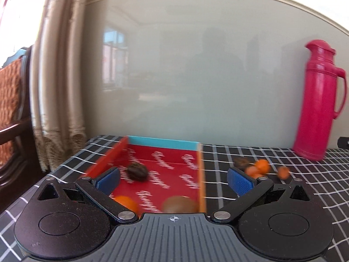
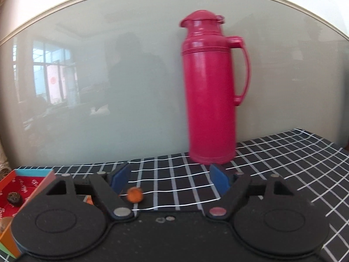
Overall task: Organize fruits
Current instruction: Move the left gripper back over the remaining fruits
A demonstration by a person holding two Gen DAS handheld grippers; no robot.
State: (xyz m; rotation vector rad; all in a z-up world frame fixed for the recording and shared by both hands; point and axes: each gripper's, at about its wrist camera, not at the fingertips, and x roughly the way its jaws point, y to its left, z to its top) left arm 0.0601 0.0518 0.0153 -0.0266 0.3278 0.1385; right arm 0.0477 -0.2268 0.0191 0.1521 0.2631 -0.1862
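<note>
A shallow red box (image 1: 165, 163) with orange walls lies on the black checked cloth. In it are a dark walnut (image 1: 137, 170), an orange fruit (image 1: 127, 203) and a brown kiwi (image 1: 178, 204). My left gripper (image 1: 173, 179) is open and empty above the box's near end. Right of the box lie several small orange fruits (image 1: 260, 167) and a dark one (image 1: 241, 162). My right gripper (image 2: 170, 180) is open and empty, low over the cloth. One small orange fruit (image 2: 134, 194) lies by its left finger. The box (image 2: 13, 224) shows at that view's left edge.
A tall pink thermos (image 2: 210, 87) stands on the cloth against the pale glossy wall panel, right of the fruits; it also shows in the left wrist view (image 1: 318, 100). A curtain (image 1: 56, 87) and a wooden chair (image 1: 13, 113) are left of the table.
</note>
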